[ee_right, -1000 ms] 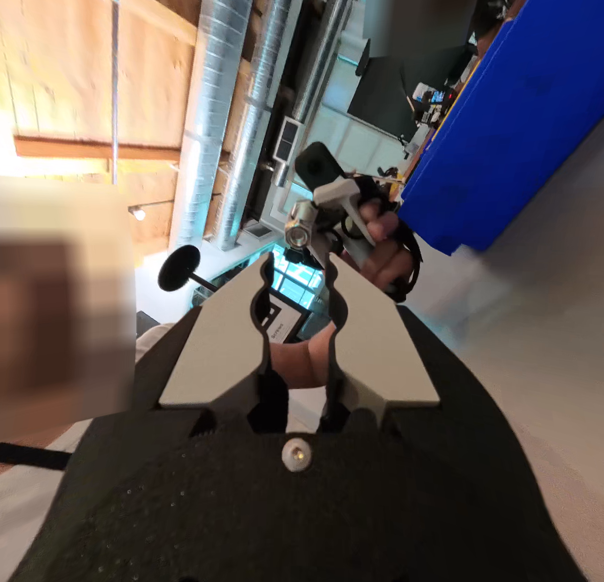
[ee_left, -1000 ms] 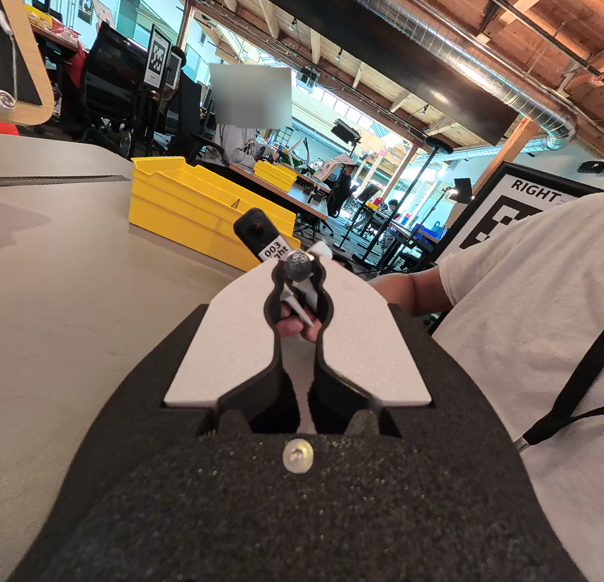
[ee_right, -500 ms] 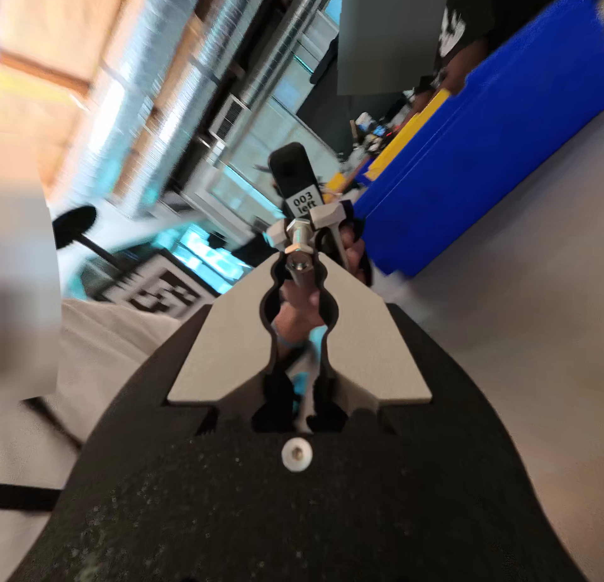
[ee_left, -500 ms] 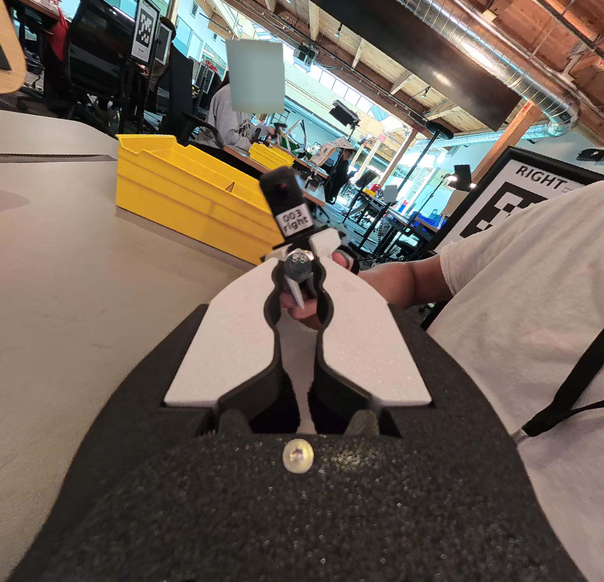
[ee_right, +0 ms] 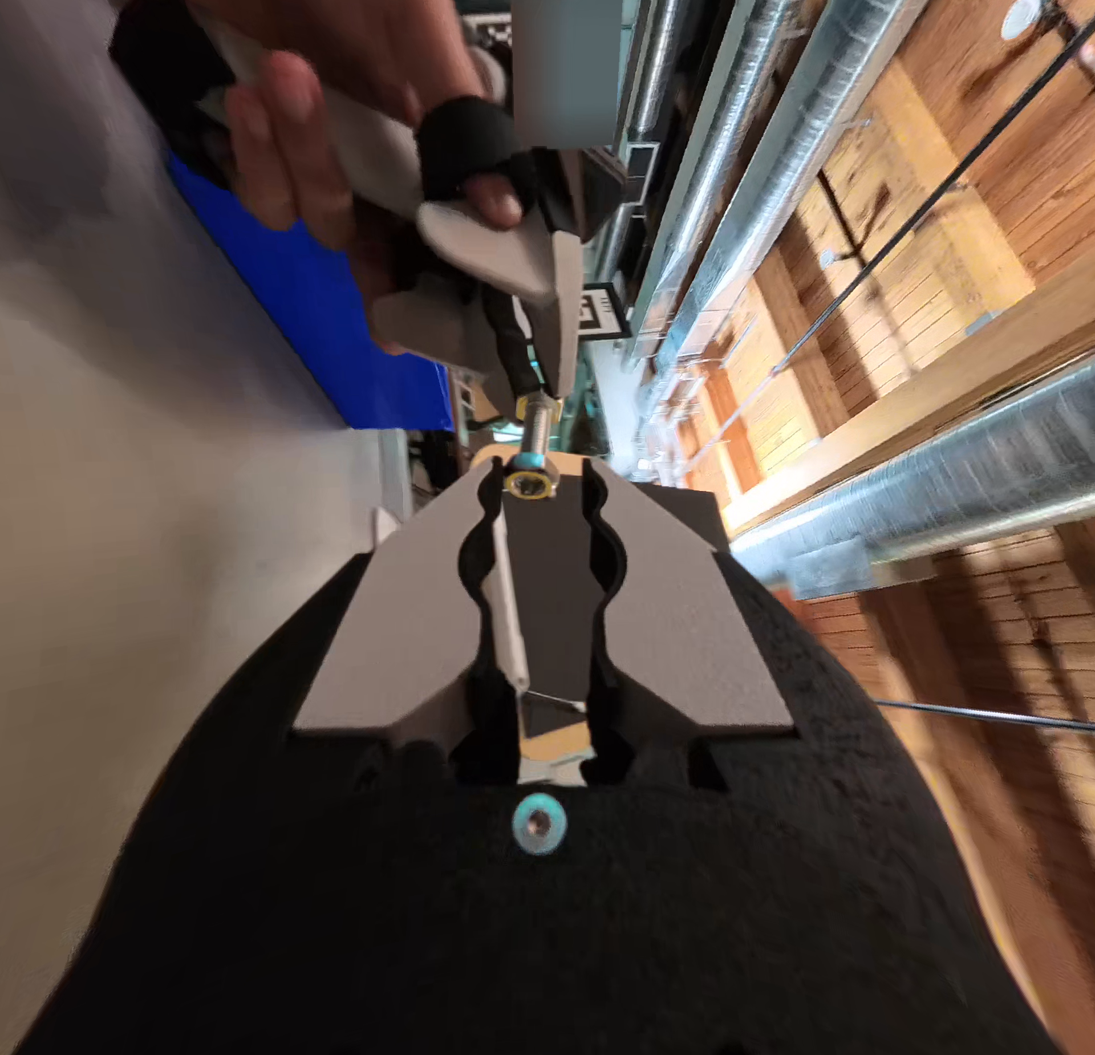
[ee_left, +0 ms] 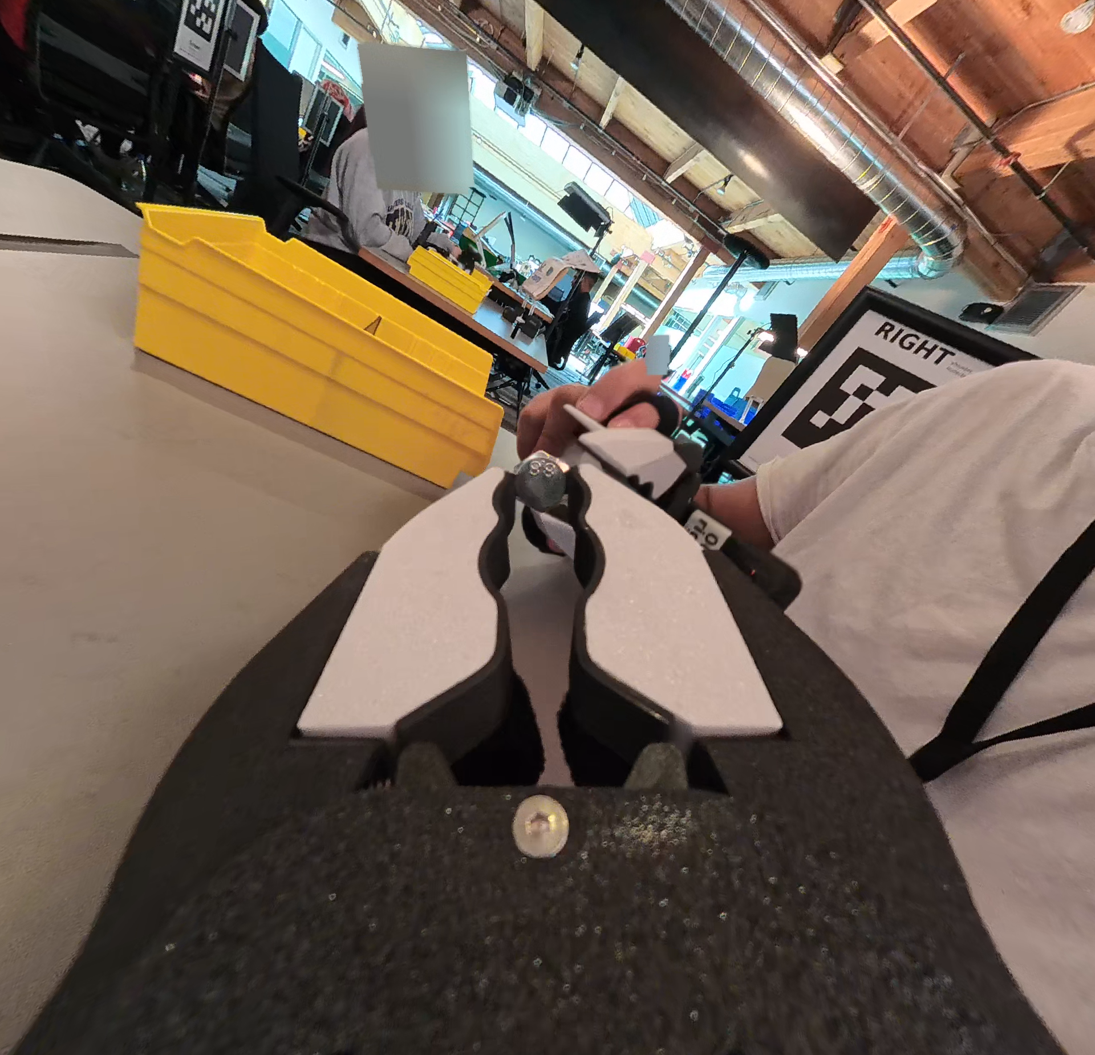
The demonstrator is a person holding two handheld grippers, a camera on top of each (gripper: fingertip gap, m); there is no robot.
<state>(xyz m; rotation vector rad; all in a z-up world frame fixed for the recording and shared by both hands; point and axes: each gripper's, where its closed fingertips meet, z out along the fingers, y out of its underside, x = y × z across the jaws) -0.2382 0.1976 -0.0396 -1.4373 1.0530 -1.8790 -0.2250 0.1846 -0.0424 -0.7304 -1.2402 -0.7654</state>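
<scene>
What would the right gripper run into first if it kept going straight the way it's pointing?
Most likely the left gripper, which holds the bolt by its head. The nut on the bolt's near end already sits between the right gripper's fingertips. Depth is hard to judge.

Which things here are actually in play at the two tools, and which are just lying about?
In play:
- left tool, shut on the head of a bolt
- nut on the bolt's far end, standing between the fingers of the open right tool, with a gap on one side

Lying about:
- yellow bin
- blue bin
- black-and-white marker board
</scene>
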